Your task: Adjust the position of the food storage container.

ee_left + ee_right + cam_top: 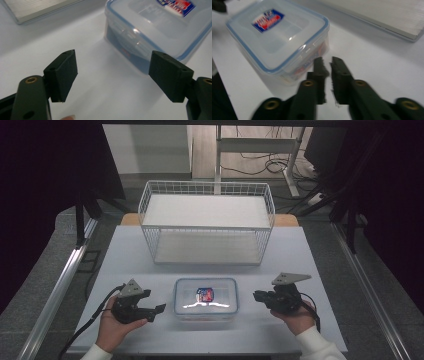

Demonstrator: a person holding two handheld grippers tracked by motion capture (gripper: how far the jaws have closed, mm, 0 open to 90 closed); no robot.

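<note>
A clear plastic box (206,299) w/ a blue-edged snap lid and a red-and-blue label sits on the white table (150,260), near its front edge, midway btwn the two hands. Lid is on. Behind it, farther back on the table, stands a white wire rack (206,222) w/ two shelves, well apart from the box.

Left gripper (159,308) is held in the person's left hand (114,329), just left of the box, jaws pointing at its left side. In the left gripper view its jaws stand wide apart w/ nothing btwn them; the box (152,30) lies just ahead, not touched.

Right gripper (256,295) is held in the right hand (298,316), just right of the box, pointing toward it. In the right gripper view its jaws are nearly together, only a thin gap showing, nothing btwn them; that picture is motion-blurred. The box (279,40) sits just ahead and to the left of the tips, apart from them. A corner of the rack's lower shelf (387,17) shows at upper right.
</note>
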